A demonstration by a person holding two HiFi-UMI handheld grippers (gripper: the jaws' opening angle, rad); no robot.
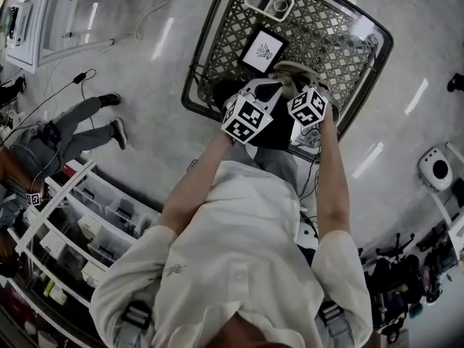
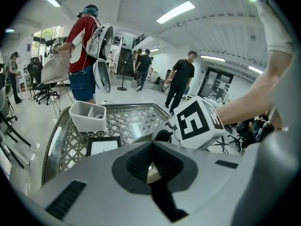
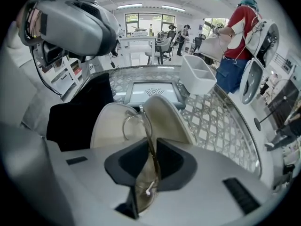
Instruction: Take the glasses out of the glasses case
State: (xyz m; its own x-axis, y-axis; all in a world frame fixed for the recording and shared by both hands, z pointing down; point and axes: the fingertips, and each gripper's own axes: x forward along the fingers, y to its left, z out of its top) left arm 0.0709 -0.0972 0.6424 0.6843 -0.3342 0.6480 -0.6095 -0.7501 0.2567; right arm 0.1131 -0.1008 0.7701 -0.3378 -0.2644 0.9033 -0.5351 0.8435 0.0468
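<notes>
The lattice table [image 1: 326, 42] spreads ahead of both claws. A black cloth [image 3: 80, 107] lies left of the right claw [image 3: 149, 147], and the open glasses case [image 3: 110, 126] sits just beyond its tips. That claw is clamped on the glasses [image 3: 146, 133], held edge-on with the far lens against the case's hollow. The left claw [image 2: 151, 147] is pressed together, with a beige sliver showing behind its tips.

Bright, even light from ceiling strips [image 2: 174, 12], glare streaks on glossy floor [image 1: 163, 38], strong fisheye distortion at edges.
</notes>
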